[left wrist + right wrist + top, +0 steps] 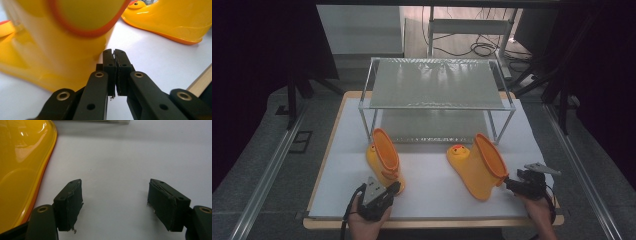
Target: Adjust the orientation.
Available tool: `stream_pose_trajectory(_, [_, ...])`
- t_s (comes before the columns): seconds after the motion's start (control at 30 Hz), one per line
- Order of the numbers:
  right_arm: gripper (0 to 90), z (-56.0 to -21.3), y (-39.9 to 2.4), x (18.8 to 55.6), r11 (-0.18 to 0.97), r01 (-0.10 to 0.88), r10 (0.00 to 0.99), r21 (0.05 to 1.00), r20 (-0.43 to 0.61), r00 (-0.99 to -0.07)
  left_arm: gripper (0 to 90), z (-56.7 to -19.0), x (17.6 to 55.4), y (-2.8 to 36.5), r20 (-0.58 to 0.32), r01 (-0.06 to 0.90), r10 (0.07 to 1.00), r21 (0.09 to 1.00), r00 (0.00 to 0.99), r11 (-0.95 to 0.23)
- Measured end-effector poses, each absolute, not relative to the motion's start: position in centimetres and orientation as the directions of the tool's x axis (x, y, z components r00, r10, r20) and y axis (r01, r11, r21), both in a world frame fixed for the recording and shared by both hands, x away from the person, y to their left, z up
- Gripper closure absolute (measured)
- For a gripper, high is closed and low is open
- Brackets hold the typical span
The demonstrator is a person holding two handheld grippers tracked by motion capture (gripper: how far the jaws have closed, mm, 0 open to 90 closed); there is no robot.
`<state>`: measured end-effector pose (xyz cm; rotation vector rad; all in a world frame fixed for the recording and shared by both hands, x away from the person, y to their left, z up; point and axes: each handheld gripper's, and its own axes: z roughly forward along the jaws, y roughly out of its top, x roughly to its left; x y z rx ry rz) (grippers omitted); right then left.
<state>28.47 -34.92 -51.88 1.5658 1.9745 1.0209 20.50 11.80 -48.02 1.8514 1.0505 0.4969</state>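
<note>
While closed, left claw [114, 53] sits just beside left boot [57, 47].

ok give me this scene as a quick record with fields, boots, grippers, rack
left boot: yellow rubber boot with orange rim, upright on the white table
right boot: yellow duck-face boot, tilted, opening toward the right gripper
left gripper: jaws shut, nothing between them, just beside the left boot's shaft
right gripper: jaws open, nothing between them, right boot at its left edge
rack: metal wire shelf behind the boots, both tiers bare
placement: both boots in front of the rack, not on it
</note>
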Motion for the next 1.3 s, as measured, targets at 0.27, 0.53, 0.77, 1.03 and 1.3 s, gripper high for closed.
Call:
stream_pose_trajectory(0.27, [28.1,-51.9,-34.9,28.5,0.093,0.646,0.953,0.758,0.119,-0.277,88.6,-48.1,21.8,9.4,-0.051,0.429,0.846,0.877,0.531,-0.217])
stream_pose_trajectory(0.53, [28.1,-51.9,-35.0,28.5,0.091,0.645,0.953,0.759,0.122,-0.278,89.7,-48.1,21.3,10.0,-0.024,0.413,0.861,0.884,0.508,-0.219])
stream_pose_trajectory(0.77, [28.1,-51.9,-34.9,28.5,0.092,0.646,0.954,0.758,0.118,-0.275,89.8,-48.1,20.1,12.2,-0.036,0.421,0.87,0.884,0.491,-0.201])
stream_pose_trajectory(1.03, [28.1,-51.9,-35.0,28.5,0.09,0.646,0.954,0.758,0.121,-0.275,89.7,-48.4,19.3,15.7,-0.09,0.462,0.881,0.873,0.465,-0.155])
stream_pose_trajectory(1.3, [28.1,-51.9,-35.0,28.5,0.09,0.646,0.954,0.758,0.121,-0.275,89.7,-48.4,19.6,18.6,-0.106,0.482,0.899,0.867,0.426,-0.126])
